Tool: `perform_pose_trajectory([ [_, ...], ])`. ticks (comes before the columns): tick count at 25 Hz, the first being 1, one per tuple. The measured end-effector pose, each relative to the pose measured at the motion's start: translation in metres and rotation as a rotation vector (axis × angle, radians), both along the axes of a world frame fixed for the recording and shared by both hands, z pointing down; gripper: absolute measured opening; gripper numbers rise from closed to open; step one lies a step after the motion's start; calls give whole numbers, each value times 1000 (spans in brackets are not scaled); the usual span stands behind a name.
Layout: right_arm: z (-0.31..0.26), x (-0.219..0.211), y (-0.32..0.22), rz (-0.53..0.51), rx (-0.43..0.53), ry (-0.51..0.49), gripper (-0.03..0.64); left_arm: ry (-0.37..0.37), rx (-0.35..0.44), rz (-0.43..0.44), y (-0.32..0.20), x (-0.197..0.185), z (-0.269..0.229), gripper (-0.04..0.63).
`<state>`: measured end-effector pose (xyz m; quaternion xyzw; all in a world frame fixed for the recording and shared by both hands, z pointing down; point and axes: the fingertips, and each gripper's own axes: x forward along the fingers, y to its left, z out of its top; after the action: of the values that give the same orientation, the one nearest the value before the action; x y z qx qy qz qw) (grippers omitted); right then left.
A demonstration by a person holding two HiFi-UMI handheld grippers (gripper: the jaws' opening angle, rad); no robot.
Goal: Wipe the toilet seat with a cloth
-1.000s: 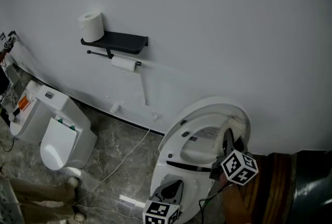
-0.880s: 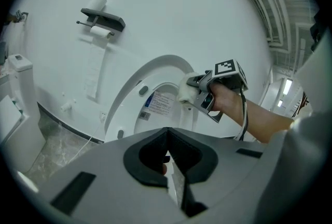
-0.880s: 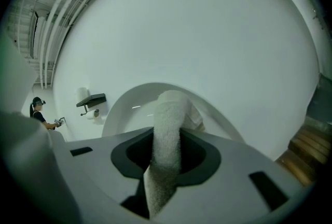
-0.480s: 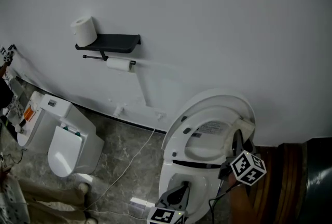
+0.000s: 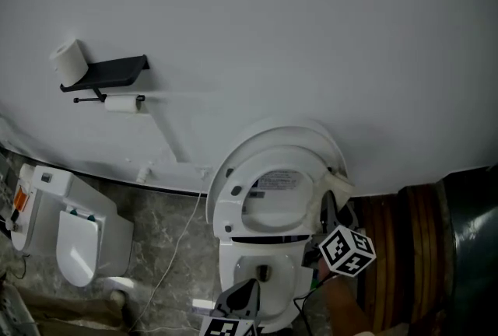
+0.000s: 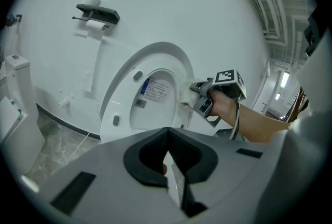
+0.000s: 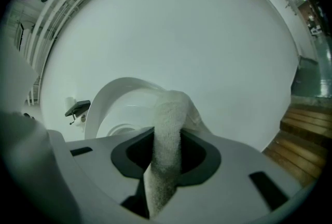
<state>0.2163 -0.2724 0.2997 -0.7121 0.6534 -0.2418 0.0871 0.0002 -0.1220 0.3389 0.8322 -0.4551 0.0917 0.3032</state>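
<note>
A white toilet stands against the wall with its seat and lid [image 5: 274, 190] raised. My right gripper [image 5: 330, 208] is shut on a white cloth [image 5: 337, 185], which lies against the right edge of the raised seat. In the right gripper view the cloth [image 7: 168, 129] hangs out between the jaws of that gripper [image 7: 165, 166], with the seat [image 7: 111, 98] behind it. My left gripper [image 5: 247, 289] hovers low over the bowl's front, shut and empty. The left gripper view shows its jaws [image 6: 171, 166] closed together, and beyond them the seat [image 6: 150, 88], the cloth [image 6: 185, 97] and the right gripper [image 6: 201, 99].
A black wall shelf [image 5: 117, 68] carries a paper roll [image 5: 70, 58], with another roll [image 5: 120, 103] hung below it. A white lidded unit [image 5: 70, 237] stands on the marble floor at the left. A white cable [image 5: 177, 245] trails across the floor. Wooden panelling [image 5: 405, 249] rises at the right.
The head view has swung, so the toilet now sits nearer the middle and the shelf further left. Both grippers have sunk a little; the right one keeps the cloth at the seat's right edge.
</note>
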Motion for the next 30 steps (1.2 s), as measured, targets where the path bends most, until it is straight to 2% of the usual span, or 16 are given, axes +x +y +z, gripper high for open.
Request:
perform_pose_trajectory([
  [14,35,12,19,21,59,-48,101,-14,-21,29,15,10,32,0],
  [17,35,13,19,24,62,-46,100,19,-8,45,12,15,35,0],
  [22,51,16,26,28,25,-32,101,103,-31,73,17,20,35,0],
  [30,78,15,27,37,34,-35,100,118,-41,73,17,21,59,0],
])
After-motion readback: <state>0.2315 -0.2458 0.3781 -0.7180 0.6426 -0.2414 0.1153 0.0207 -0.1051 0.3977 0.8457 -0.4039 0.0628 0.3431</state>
